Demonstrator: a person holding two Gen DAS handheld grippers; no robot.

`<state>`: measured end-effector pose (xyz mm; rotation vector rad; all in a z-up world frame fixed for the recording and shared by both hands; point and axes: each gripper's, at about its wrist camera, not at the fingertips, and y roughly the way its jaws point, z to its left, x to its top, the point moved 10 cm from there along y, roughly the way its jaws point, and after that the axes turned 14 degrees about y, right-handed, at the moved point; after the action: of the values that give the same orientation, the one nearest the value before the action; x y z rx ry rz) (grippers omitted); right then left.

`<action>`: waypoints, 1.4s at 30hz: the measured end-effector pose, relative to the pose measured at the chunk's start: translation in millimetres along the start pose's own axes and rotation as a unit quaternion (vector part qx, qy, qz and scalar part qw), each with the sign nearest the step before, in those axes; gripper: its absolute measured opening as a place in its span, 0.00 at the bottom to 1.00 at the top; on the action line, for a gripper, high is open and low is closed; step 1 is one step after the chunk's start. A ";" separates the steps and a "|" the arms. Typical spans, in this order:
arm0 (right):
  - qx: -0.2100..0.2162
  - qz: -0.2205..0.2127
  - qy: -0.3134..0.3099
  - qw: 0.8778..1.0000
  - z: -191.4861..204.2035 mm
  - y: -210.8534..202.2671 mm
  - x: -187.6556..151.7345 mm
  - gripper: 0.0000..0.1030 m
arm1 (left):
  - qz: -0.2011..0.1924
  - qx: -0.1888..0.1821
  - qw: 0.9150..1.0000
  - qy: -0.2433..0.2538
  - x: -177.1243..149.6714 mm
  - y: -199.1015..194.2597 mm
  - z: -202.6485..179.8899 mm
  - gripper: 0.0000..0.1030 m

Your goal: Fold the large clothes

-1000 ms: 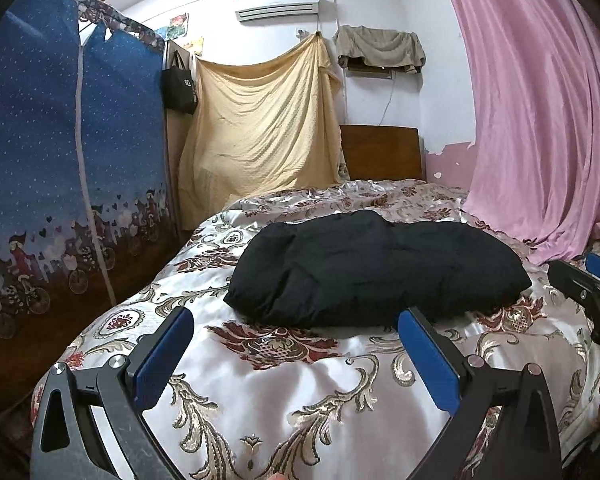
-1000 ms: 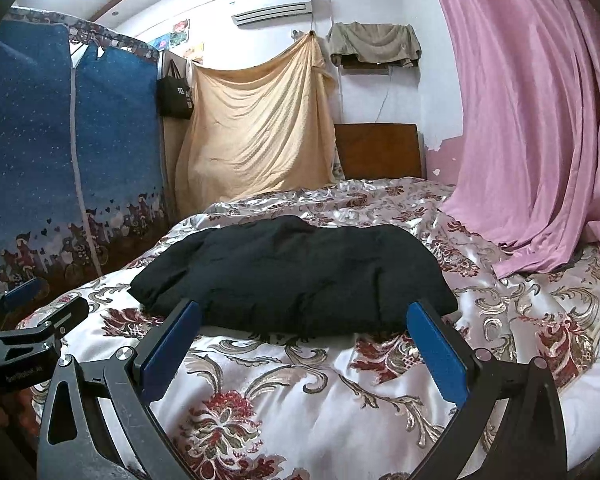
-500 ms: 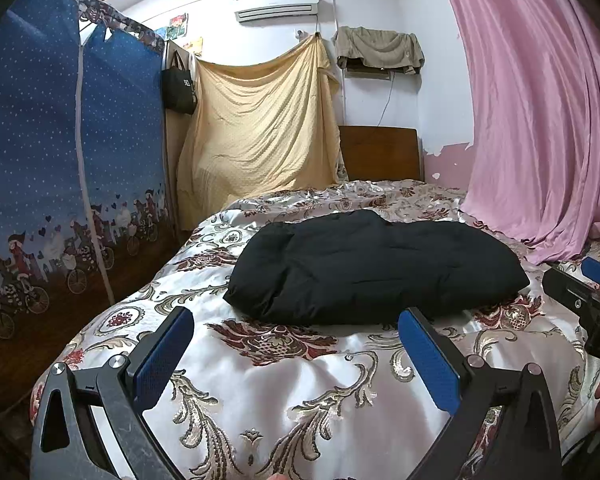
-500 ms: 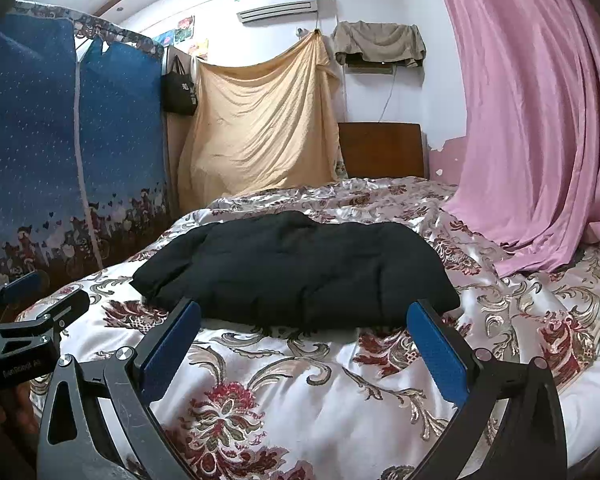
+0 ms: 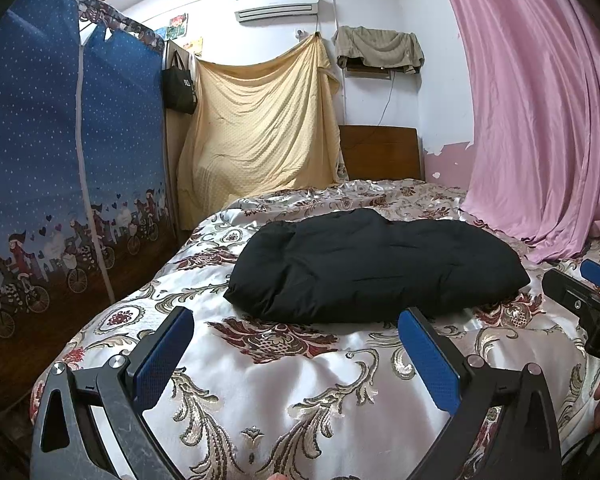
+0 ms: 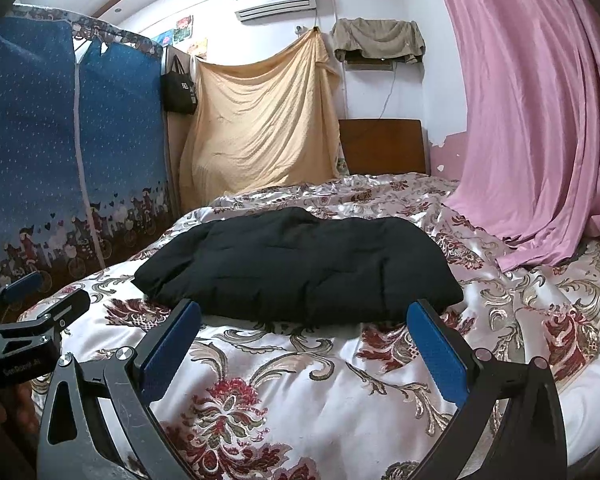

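Both tongs stand wide apart and hold nothing. Left tongs [image 5: 296, 354] hover over bare bedspread at the near end of the bed [image 5: 284, 392], their blue pads [image 5: 162, 354] short of the near edge of the folded black garment [image 5: 376, 266]. Right tongs [image 6: 304, 346] hover over the same spread, pad tips just short of the garment's [image 6: 300, 266] near edge; whether they touch it cannot be told. In the left wrist view the right tongs [image 5: 580, 288] show at the right margin, near the garment's right end; in the right wrist view the left tongs [image 6: 28, 304] show at the left margin, apart from its left corner.

Lying crosswise in the middle of the bed, the garment is a puffy, rounded block with open floral spread on all sides. A pink curtain [image 5: 540, 120] drapes onto the bed's right edge. Left of the bed stands a blue fabric wardrobe [image 5: 60, 160]; a yellow sheet [image 5: 260, 128] and a wooden headboard [image 5: 380, 152] stand at the far end.
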<state>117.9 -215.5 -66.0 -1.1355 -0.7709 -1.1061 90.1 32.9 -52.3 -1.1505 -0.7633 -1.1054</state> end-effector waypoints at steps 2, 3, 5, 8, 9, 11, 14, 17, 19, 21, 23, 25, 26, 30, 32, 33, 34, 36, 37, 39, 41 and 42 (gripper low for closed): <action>0.000 0.000 -0.001 1.000 -0.5 0.1 0.2 0.99 | 0.000 -0.001 1.000 0.000 0.0 0.2 -0.2 1.00; 0.000 0.000 -0.001 1.000 -0.6 0.2 0.2 0.99 | 0.000 0.000 1.000 0.000 0.1 0.1 -0.2 1.00; 0.000 0.000 -0.001 1.000 -0.6 0.0 0.2 0.99 | 0.000 -0.001 1.000 0.000 0.2 0.2 -0.1 1.00; 0.000 0.000 -0.001 1.000 -0.4 0.0 0.1 0.99 | 0.000 0.000 1.000 0.000 0.1 0.1 -0.1 1.00; 0.001 0.000 -0.001 1.000 -0.6 0.1 0.0 0.99 | -0.001 0.000 1.000 0.000 0.2 0.1 0.1 1.00; 0.000 0.000 -0.001 1.000 -0.3 0.1 0.1 0.99 | -0.001 0.000 1.000 -0.001 0.1 0.2 0.2 1.00; 0.000 0.000 0.000 1.000 -0.6 0.2 -0.1 0.99 | 0.000 0.001 1.000 -0.001 -0.2 -0.2 0.6 1.00; 0.000 0.000 -0.001 1.000 -0.7 0.0 0.2 0.99 | 0.000 0.001 1.000 -0.001 -0.1 -0.5 1.2 1.00; 0.000 0.000 -0.001 1.000 -1.0 0.3 0.1 0.99 | -0.001 0.001 1.000 -0.001 -0.1 -0.3 1.4 1.00; 0.000 0.000 -0.001 1.000 -1.0 0.1 0.0 0.99 | -0.001 0.001 1.000 -0.001 -0.3 -0.1 1.8 1.00; 0.000 0.000 -0.001 1.000 -1.1 0.3 -0.2 0.99 | -0.001 0.000 1.000 -0.001 -0.3 -0.3 1.2 1.00; 0.000 0.000 -0.001 1.000 -0.8 0.2 -0.3 0.99 | -0.001 0.001 1.000 -0.001 -0.2 -0.3 1.1 1.00; 0.000 0.000 -0.001 1.000 -0.4 0.0 -0.3 0.99 | -0.001 0.001 1.000 0.000 -0.2 -0.3 1.0 1.00; 0.000 0.000 -0.001 1.000 -0.5 0.3 -0.4 0.99 | -0.003 0.001 1.000 0.000 0.3 -1.4 5.4 1.00; 0.000 0.000 0.000 1.000 0.0 0.0 -0.4 0.99 | -0.003 0.002 1.000 0.000 0.1 -1.9 4.1 1.00; 0.000 0.000 0.000 1.000 -0.3 0.1 -0.4 0.99 | -0.003 0.001 1.000 0.000 0.1 -1.9 4.1 1.00; 0.000 0.000 0.000 1.000 -0.5 0.1 -0.4 0.99 | -0.003 0.002 1.000 -0.001 0.1 -1.9 4.1 1.00; 0.000 0.000 0.000 1.000 -0.6 0.1 -0.3 0.99 | -0.003 0.002 1.000 0.000 0.1 -1.8 4.1 1.00; 0.000 0.000 -0.001 1.000 -0.7 0.2 -0.3 0.99 | -0.003 0.002 1.000 0.000 0.0 -1.7 4.2 1.00; 0.000 0.000 -0.001 1.000 -0.9 0.2 -0.4 0.99 | -0.003 0.001 1.000 0.000 -0.2 -1.7 4.0 1.00; 0.000 0.000 0.000 1.000 -0.7 0.3 -0.6 0.99 | -0.003 0.002 1.000 0.000 0.4 -2.3 5.2 1.00; 0.000 0.000 0.000 1.000 -0.8 0.2 -0.8 0.99 | -0.003 0.002 1.000 0.001 0.5 -1.9 6.5 1.00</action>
<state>117.8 -216.0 -67.0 -1.1358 -0.7706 -1.1052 88.8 39.0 -49.5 -1.1446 -0.7682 -1.1087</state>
